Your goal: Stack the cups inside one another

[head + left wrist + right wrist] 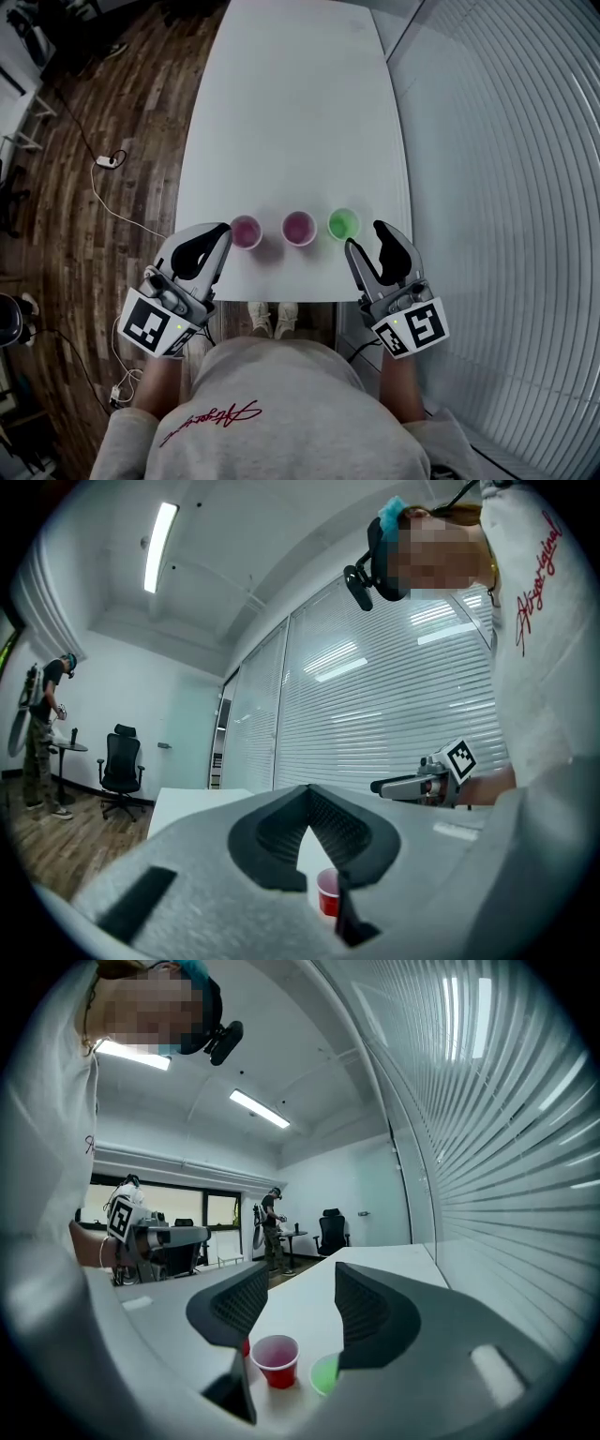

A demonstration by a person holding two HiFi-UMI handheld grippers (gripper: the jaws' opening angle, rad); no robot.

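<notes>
Hiding half of green cup [323, 1374], right gripper [300, 1271] fingers released, empty; left gripper [307, 795] fingers clenched, empty

left cup [246, 231], mid cup [299, 227], right cup [344, 224] in row, apart, nr table [291, 112] front edge

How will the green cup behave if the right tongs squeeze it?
The green cup looks small, thin-walled and seemingly empty, so it is probably light and easy to squash under a hard squeeze. It stands upright on the smooth white table, so a sideways nudge would likely slide or tip it toward the middle cup.
</notes>
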